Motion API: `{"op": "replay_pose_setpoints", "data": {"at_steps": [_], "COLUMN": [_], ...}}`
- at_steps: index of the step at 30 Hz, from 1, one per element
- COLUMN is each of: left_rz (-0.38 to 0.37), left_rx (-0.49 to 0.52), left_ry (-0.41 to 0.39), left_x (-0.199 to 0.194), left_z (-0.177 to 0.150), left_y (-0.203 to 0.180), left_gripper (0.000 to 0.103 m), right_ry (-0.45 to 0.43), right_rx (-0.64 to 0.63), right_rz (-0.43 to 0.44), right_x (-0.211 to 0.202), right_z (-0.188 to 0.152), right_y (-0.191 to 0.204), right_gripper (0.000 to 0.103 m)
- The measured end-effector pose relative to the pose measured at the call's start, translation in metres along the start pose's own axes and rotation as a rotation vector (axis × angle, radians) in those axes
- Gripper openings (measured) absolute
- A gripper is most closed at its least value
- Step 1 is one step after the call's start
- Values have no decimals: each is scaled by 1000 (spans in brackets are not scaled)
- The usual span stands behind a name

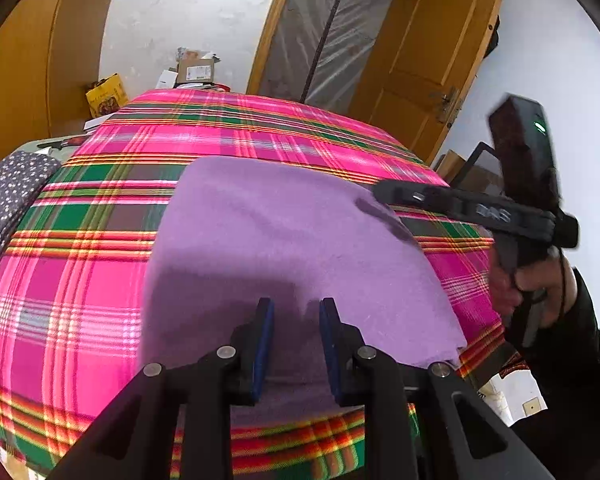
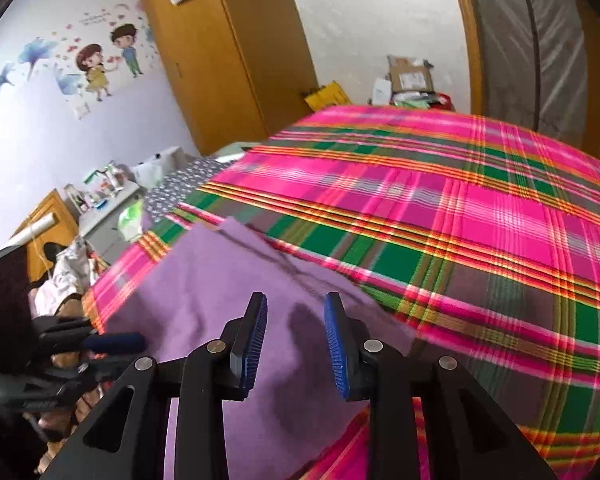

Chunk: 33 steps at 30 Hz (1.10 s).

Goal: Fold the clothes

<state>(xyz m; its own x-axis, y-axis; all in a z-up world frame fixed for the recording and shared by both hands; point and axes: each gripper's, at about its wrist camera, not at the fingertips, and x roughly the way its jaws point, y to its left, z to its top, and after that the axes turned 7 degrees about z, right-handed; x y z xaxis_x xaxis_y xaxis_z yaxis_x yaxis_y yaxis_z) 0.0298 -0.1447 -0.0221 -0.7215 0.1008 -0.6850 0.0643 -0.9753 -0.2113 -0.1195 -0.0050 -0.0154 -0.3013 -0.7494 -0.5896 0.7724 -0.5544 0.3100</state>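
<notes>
Cloth: flat purple fleece garment (image 1: 292, 240) on pink plaid bedspread (image 1: 80, 280), filling centre frame, long axis receding.
Left gripper (image 1: 296, 316): jaws parted, nothing held, poised above near hem.
Right gripper (image 2: 296, 320): released, over right edge.

- The right hand-held gripper (image 1: 384, 194), seen from the left wrist, bears pale embossed lettering on its black side bar; it is blurred and cannot be made out.
- The cardboard box (image 2: 412, 76) far beyond the gripper carries a white label, too small to read.
</notes>
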Motion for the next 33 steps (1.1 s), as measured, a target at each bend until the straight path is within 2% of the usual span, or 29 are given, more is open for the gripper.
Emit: {"op": "replay_pose_setpoints", "data": {"at_steps": [4,8,11,16,18,21,25,28,33], "left_rz": [45,119,118,79,57,28,27,53,158], "left_rx": [-1,29,38,-8,-34,-61,-43,-30,8], "left_ry": [-32,-18,13,88,108,99,78,72,56], "left_x": [-3,15,33,64,72,74,72,72,58], "left_z": [16,48,73,91,89,85,79,79,78], "left_y": [12,19,21,36,42,50,49,45,31], "left_gripper": [24,24,24,24,24,21,19,18,18], "right_ry": [5,21,16,29,49,68,75,74,50], "right_rx": [-7,20,45,61,71,83,72,75,104], "right_rz": [19,4,-12,-30,-40,-49,-51,-50,-44], "right_x": [-7,-1,0,5,11,19,24,24,13], "right_z": [-11,-13,-11,-9,-9,-9,-9,-9,-11], "right_y": [8,4,1,-1,-5,-9,-10,-10,-10], "right_gripper": [30,30,30,30,30,30,31,31,32]}}
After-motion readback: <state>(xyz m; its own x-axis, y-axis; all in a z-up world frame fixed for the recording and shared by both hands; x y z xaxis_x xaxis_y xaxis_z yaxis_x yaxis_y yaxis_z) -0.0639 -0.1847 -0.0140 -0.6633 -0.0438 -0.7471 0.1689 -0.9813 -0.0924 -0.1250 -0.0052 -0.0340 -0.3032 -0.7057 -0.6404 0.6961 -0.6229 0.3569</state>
